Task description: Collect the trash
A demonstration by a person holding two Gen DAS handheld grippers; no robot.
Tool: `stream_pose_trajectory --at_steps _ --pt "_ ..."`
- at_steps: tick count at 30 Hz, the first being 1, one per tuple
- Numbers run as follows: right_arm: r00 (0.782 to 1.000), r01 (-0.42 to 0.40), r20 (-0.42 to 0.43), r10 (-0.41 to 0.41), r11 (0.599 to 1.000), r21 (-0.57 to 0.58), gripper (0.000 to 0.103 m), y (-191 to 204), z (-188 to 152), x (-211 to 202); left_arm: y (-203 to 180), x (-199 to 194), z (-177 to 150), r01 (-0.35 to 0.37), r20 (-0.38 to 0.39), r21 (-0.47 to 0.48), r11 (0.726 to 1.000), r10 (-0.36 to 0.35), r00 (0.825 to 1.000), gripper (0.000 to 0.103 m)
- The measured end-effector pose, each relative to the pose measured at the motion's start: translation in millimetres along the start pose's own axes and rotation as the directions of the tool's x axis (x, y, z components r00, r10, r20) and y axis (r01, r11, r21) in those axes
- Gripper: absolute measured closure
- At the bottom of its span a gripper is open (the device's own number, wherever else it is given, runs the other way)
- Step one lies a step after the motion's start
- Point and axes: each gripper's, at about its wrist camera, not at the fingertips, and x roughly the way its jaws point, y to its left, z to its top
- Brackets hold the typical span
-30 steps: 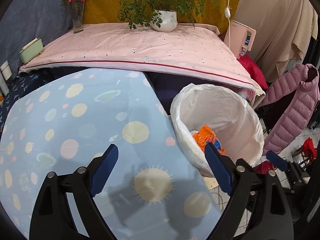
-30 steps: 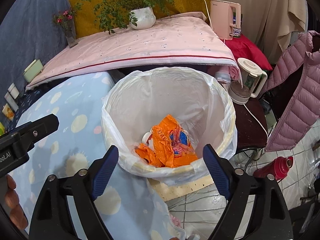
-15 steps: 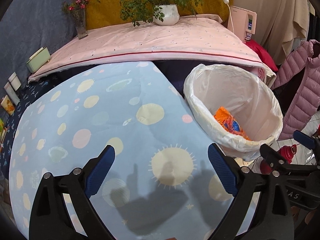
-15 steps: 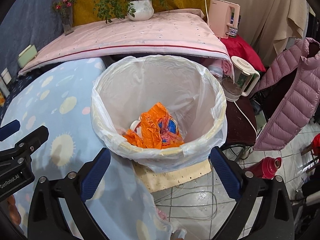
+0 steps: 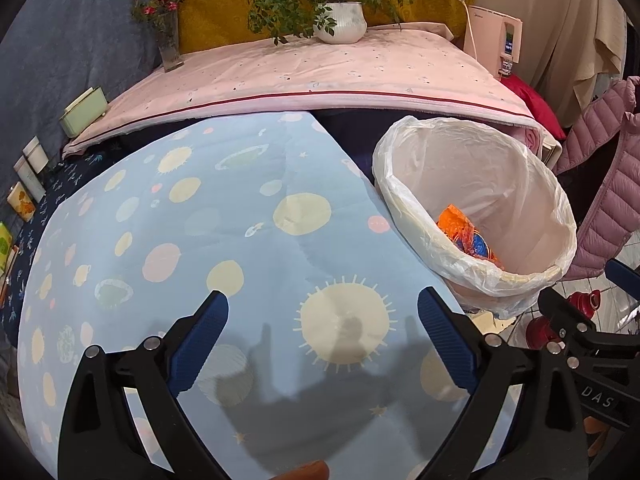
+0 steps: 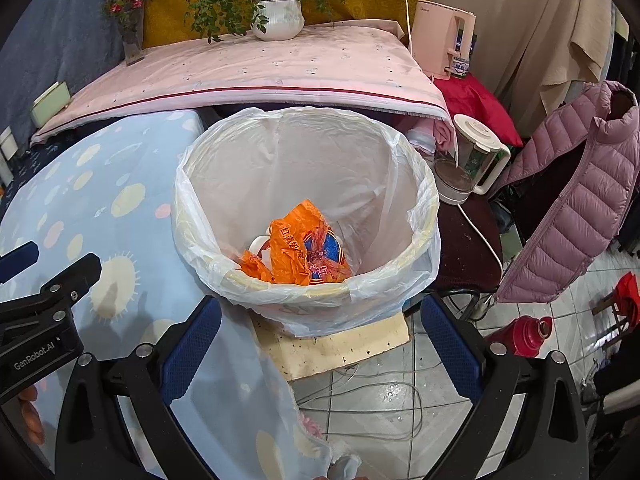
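Trash first: an orange plastic bag (image 6: 298, 248) sits crumpled at the bottom of the bin (image 6: 420, 216), which has a clear liner over its rim; something white pokes out just left of the bag, can't tell what.

Left wrist view: the left gripper (image 5: 322, 334) hovers over the blue planet-print cloth (image 5: 180, 240) with both blue pads spread wide, nothing between them; the jaws have only just finished opening; its shadow falls on the sun print right below. The bin stands off to the right, touching the cloth edge, with a bit of the orange bag showing inside; the right gripper's black frame pokes in at the far right edge.

Right wrist view: the right gripper (image 6: 320, 338) points down at the bin's near rim, pads spread wide and empty, also freshly widened; the bin rests on a pale board (image 6: 340, 346) on the tiled floor; a pink puffer jacket (image 6: 576, 208) hangs to the right, a kettle (image 6: 472, 160) just beside the bin, a red thermos (image 6: 520, 334) lower down.
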Motion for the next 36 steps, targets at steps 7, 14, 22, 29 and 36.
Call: stream_pose_trajectory --at_steps 7,14,22,29,36 --pt "1.000 0.007 -0.005 -0.007 1.000 -0.001 0.007 -0.4 -0.7 1.0 -2.6 3.0 -1.3 -0.012 -0.010 -0.003 1.000 0.012 1.000 0.011" --pt "1.000 0.006 -0.007 -0.006 1.000 0.000 0.007 -0.4 -1.2 1.4 -6.1 2.4 -1.7 -0.033 0.002 0.000 0.999 0.033 0.999 0.011" --pt "1.000 0.007 -0.008 -0.007 1.000 -0.004 0.007 -1.2 -2.8 3.1 -8.9 0.7 -1.5 -0.048 0.009 -0.002 0.999 0.048 0.999 0.011" --pt "1.000 0.010 -0.008 -0.010 1.000 -0.003 0.007 -1.9 -3.8 4.4 -12.0 -1.1 -2.0 -0.047 0.008 0.004 0.999 0.047 0.999 0.011" --pt "1.000 0.013 -0.011 -0.013 1.000 -0.003 0.007 -2.5 -4.6 4.6 -12.8 -1.6 -3.3 -0.043 0.002 -0.004 0.999 0.043 0.999 0.011"
